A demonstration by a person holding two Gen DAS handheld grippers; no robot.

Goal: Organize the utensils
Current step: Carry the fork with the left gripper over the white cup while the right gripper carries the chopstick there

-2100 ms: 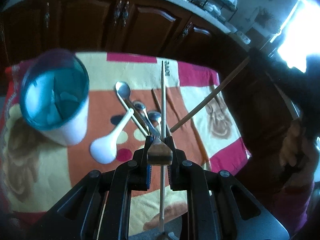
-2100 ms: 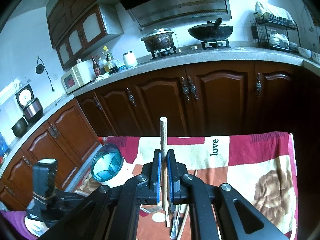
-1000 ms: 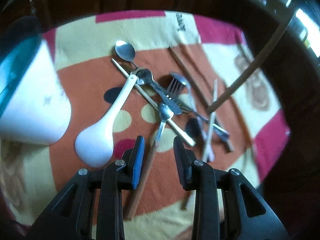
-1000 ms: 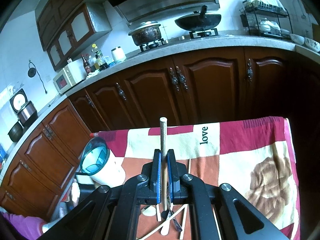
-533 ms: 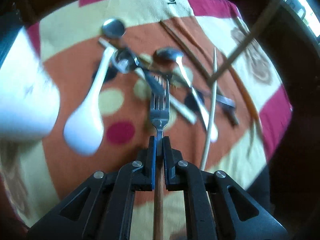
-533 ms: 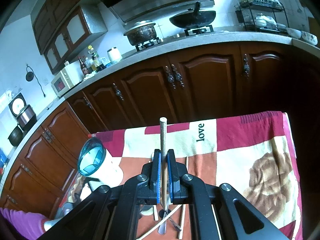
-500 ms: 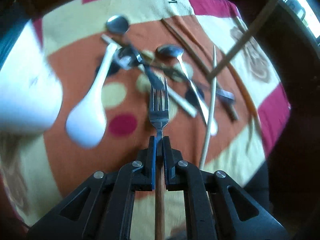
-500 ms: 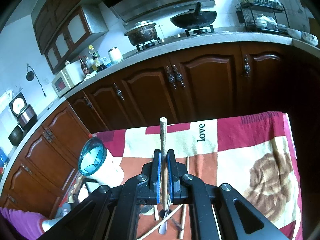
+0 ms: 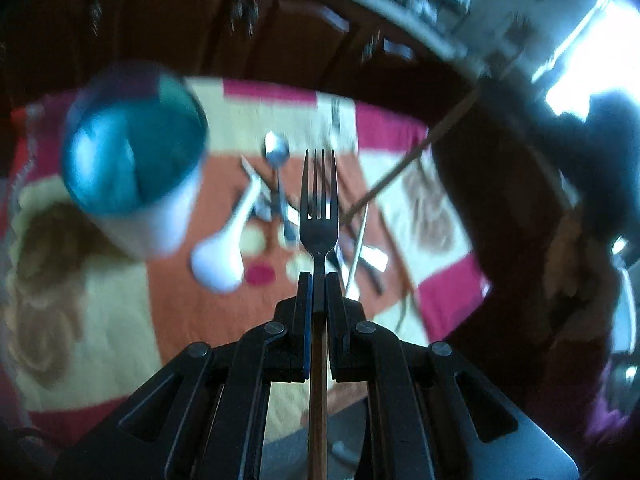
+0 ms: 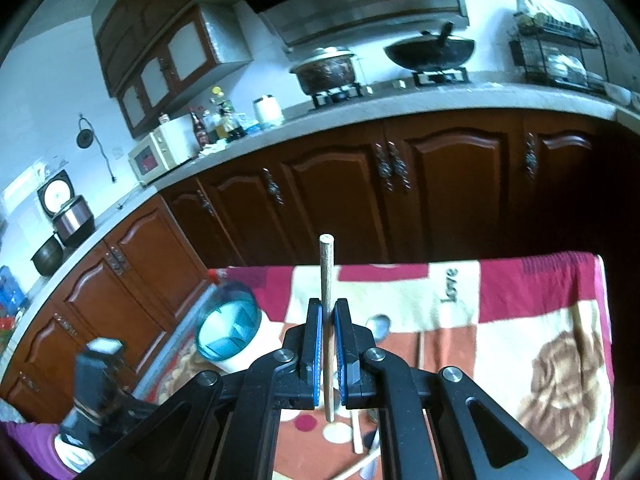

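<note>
Now left tool (image 9: 319, 280) clamps a fork (image 9: 319, 204) — right tool (image 10: 328, 320) pinches a chopstick (image 10: 327, 276).

A wok (image 10: 430, 53) and lidded pot (image 10: 326, 69) sit on the counter (image 10: 360, 106) above brown cabinets (image 10: 452, 188).

The left gripper (image 9: 319, 280) is clamped on a metal fork (image 9: 319, 216) at the neck, tines pointing away from the camera, its brown wooden handle running back between the jaws. The fork is lifted clear of the patterned cloth (image 9: 120, 312) below. To the left stands a white cup with a teal rim (image 9: 134, 172) — blurred. Past the fork lie a white ladle-shaped spoon (image 9: 224, 252), a metal spoon (image 9: 275, 152) and a loose pile of other cutlery. A long wooden stick (image 9: 416, 152) slants in from the upper right — its far end is lost in blur.
</note>
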